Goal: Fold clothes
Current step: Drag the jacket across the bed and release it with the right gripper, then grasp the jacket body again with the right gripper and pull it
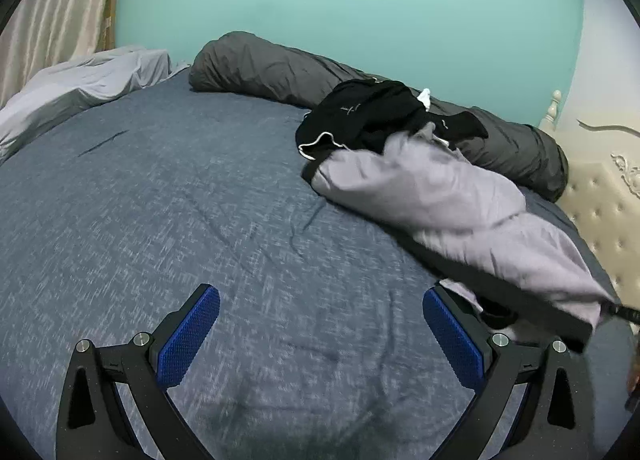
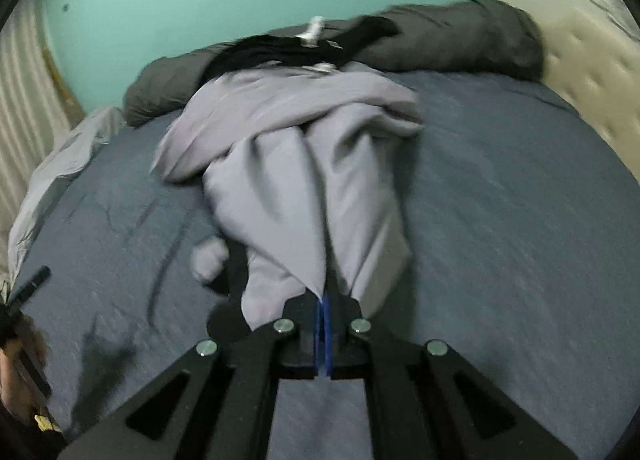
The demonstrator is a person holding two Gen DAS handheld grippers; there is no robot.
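Grey garment [image 2: 292, 164]: soft, light, limp, bunched mid-bed [image 1: 160, 200] toward the headboard edge, best taken at hems; right gripper [image 2: 325, 312] clenched on its near edge, left gripper [image 1: 320, 324] spread, empty.

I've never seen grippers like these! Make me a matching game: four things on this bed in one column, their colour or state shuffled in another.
1. left gripper
2. right gripper
3. rolled quilt along the wall
4. crumpled garment beside the quilt

a. black
b. open, holding nothing
c. dark grey
d. shut on the light grey garment

Pairs: 1-b, 2-d, 3-c, 4-a
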